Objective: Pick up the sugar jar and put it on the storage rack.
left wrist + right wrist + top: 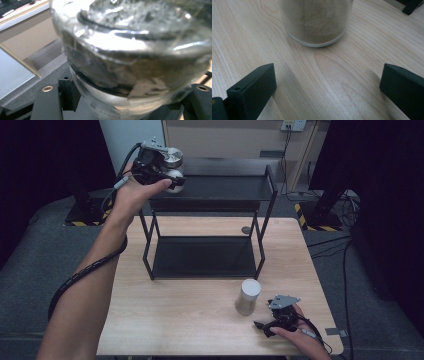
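Glass fills our left gripper view: a clear jar (135, 65) with dark contents and bright reflections sits clamped between the two black jaws, whose blocks flank its lower part. From the high view we see the left gripper (167, 172) raised above the far left corner of the black rack (210, 205), with the jar (173, 165) lying on its side in the grip, its shiny round end turned toward the camera. Our left hand (132, 195) wraps the gripper's body, and its cable (80, 275) trails along the forearm toward the near left of the table (175, 320). The jar is held in the air, just over the rack's top shelf; whether it touches the shelf we cannot tell.

The rack stands at the far middle of the table, with a dark lower shelf (202, 256) beneath the upper one.

Toward the near right corner, a second jar (248, 296) with a pale lid stands upright on the wood. In the right gripper view this jar (315, 21) shows as a clear cylinder filled with sandy, tan powder, set ahead of the jaws and apart from them. Our right gripper (264, 324) rests low near the table's near edge, just beside that jar, with its jaws spread wide and only bare wood between them. Our right hand (305, 340) holds it from the near right corner.
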A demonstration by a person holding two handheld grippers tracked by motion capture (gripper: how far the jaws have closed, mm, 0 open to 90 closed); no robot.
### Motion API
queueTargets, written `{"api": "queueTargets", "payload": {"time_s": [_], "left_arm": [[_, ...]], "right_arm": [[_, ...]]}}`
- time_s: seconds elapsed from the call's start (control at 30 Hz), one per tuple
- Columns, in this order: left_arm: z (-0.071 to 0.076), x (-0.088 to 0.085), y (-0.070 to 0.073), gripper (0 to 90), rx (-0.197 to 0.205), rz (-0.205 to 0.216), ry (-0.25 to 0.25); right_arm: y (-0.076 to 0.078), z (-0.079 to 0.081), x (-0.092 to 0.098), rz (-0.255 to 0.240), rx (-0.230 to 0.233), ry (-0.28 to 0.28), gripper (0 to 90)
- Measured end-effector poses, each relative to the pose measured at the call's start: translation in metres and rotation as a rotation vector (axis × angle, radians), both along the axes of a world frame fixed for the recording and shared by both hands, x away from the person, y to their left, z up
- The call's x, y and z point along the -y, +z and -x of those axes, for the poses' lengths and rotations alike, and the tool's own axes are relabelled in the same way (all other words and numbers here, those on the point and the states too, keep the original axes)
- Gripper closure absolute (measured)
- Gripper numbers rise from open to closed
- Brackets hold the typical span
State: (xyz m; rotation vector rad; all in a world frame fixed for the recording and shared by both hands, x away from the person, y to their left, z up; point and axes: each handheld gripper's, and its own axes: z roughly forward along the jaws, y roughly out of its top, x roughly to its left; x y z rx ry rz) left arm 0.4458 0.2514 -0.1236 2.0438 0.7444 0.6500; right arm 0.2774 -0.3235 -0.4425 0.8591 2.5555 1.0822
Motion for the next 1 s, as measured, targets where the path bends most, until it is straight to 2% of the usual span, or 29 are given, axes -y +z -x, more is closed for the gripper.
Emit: {"api": "queueTargets", "payload": {"time_s": [0.17, 0.3, 0.63, 0.67, 0.83, 1.0], "left_arm": [[-0.006, 0.010, -0.003, 30.4, -0.018, 0.011, 0.058], [-0.012, 0.010, -0.008, 30.4, -0.030, 0.034, 0.086], [-0.021, 0.020, -0.016, 30.4, -0.059, 0.028, 0.104], [-0.021, 0.020, -0.018, 30.4, -0.061, 0.044, 0.111], [-0.024, 0.018, -0.019, 30.4, -0.073, 0.064, 0.120], [-0.028, 0.015, -0.019, 30.3, -0.108, 0.097, 0.135]], "right_arm": [[0.000, 0.000, 0.000, 0.000, -0.001, 0.000, 1.2], [0.000, 0.000, 0.000, 0.000, -0.001, 0.000, 1.2], [0.000, 0.000, 0.000, 0.000, -0.001, 0.000, 1.2], [0.000, 0.000, 0.000, -0.001, -0.001, 0.000, 1.2], [0.000, 0.000, 0.000, -0.001, -0.001, 0.002, 1.2], [0.000, 0.000, 0.000, -0.001, -0.001, 0.002, 1.2]]}}
